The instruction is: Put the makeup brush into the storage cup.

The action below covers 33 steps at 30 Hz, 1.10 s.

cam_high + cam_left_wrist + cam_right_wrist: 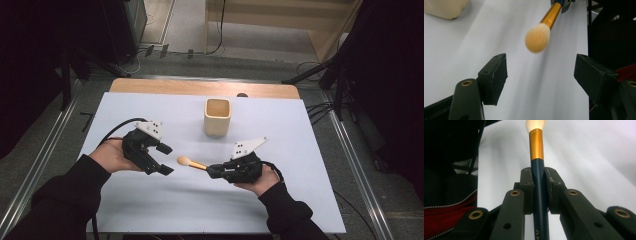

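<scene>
Right black two-jaw gripper clamped on a makeup brush with dark blue handle, gold ferrule and pale fluffy round head; the right gripper view shows both jaws pressed flat against the dark handle, ferrule and bristle tip sticking out beyond them. Brush is held roughly level above the white sheet covering the table, head pointing toward the left gripper. Left black two-jaw gripper has jaws wide apart, nothing between them; in the left gripper view the brush head floats ahead of the gap, not touching either jaw. Head sits near the left jaw tips in the high view, a small gap between. Cream square-mouthed cup, looks ceramic or plastic, stands upright on the sheet behind both grippers, apart from them; nothing visible inside. Bare wooden table edge shows beyond the sheet's far side. Person's black sleeves come in from the bottom, one hand on each gripper.
</scene>
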Available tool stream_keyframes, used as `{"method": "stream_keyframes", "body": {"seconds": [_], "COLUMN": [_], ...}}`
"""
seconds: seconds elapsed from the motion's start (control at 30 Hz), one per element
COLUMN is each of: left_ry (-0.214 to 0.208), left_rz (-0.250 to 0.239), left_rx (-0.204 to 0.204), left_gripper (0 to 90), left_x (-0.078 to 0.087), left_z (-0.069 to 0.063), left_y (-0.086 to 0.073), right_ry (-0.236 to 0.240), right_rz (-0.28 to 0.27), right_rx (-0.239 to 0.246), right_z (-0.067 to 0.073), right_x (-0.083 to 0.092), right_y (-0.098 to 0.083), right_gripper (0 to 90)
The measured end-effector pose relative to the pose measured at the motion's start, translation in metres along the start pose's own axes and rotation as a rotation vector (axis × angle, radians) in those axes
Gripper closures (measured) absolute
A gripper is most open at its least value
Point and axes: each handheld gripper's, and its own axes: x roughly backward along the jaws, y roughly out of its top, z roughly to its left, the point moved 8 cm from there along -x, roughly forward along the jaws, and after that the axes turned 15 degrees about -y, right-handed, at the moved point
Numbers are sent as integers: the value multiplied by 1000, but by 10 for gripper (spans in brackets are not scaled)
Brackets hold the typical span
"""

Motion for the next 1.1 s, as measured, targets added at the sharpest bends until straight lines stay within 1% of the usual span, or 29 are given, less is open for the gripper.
{"method": "stream_keyframes", "body": {"seconds": [0.03, 0.07, 0.1, 0.13, 0.17, 0.2, 0.23, 0.27, 0.4, 0.43, 0.47, 0.5, 0.57, 0.6, 0.67, 0.7, 0.73, 0.77, 0.8, 0.9, 0.93, 0.97, 1.0, 1.03, 1.1], "left_ry": [0, 4, 4, 15, 14, 14, 25, 25, 42, 46, 59, 66, 65, 72, 71, 78, 97, 97, 98, 91, 97, 104, 102, 102, 97], "left_rz": [0, -37, -37, -78, -91, -91, -110, -110, -159, -169, -178, -187, -200, -205, -209, -214, -222, -222, -227, -263, -263, -268, -286, -286, -316], "left_rx": [0, 22, 22, 41, 50, 50, 58, 58, 82, 86, 96, 97, 96, 97, 101, 103, 111, 111, 114, 121, 125, 129, 134, 134, 145], "left_gripper": [274, 274, 274, 275, 276, 275, 274, 274, 272, 272, 273, 273, 273, 274, 274, 274, 274, 273, 274, 279, 278, 278, 275, 275, 273], "left_x": [0, 1, 1, 1, 1, 1, 0, 0, -2, -3, -5, -6, -8, -10, -11, -12, -13, -13, -14, -15, -15, -15, -16, -16, -16], "left_z": [0, 0, 0, 0, -1, -1, -1, -1, -2, -3, -3, -4, -6, -6, -7, -7, -7, -7, -8, -10, -10, -10, -11, -11, -12], "left_y": [0, -1, -1, -2, -3, -3, -5, -5, -7, -7, -8, -8, -7, -7, -7, -7, -7, -7, -7, -5, -5, -4, -3, -3, -1], "right_ry": [0, -19, -19, -38, -46, -46, -59, -59, -72, -75, -88, -94, -107, -119, -119, -123, -127, -127, -129, -136, -147, -147, -158, -158, -166], "right_rz": [0, -16, -16, -30, -36, -36, -58, -58, -87, -92, -101, -107, -113, -119, -118, -123, -129, -129, -140, -154, -169, -169, -187, -187, -190], "right_rx": [0, -12, -12, -29, -43, -43, -55, -55, -98, -102, -111, -116, -131, -137, -145, -147, -153, -153, -159, -167, -175, -175, -180, -180, -189], "right_z": [0, -3, -3, -6, -7, -7, -9, -9, -10, -11, -12, -12, -13, -14, -14, -14, -15, -15, -15, -16, -16, -16, -17, -17, -17], "right_x": [0, 2, 2, 5, 6, 6, 8, 8, 11, 11, 11, 11, 12, 12, 12, 13, 13, 13, 14, 15, 16, 16, 16, 16, 16], "right_y": [0, 0, 0, 1, 1, 1, 3, 3, 5, 6, 6, 7, 8, 8, 8, 9, 9, 9, 10, 11, 11, 11, 12, 12, 13], "right_gripper": [792, 791, 791, 791, 791, 791, 791, 791, 790, 791, 790, 790, 790, 790, 791, 790, 790, 790, 790, 790, 790, 790, 790, 790, 790]}}
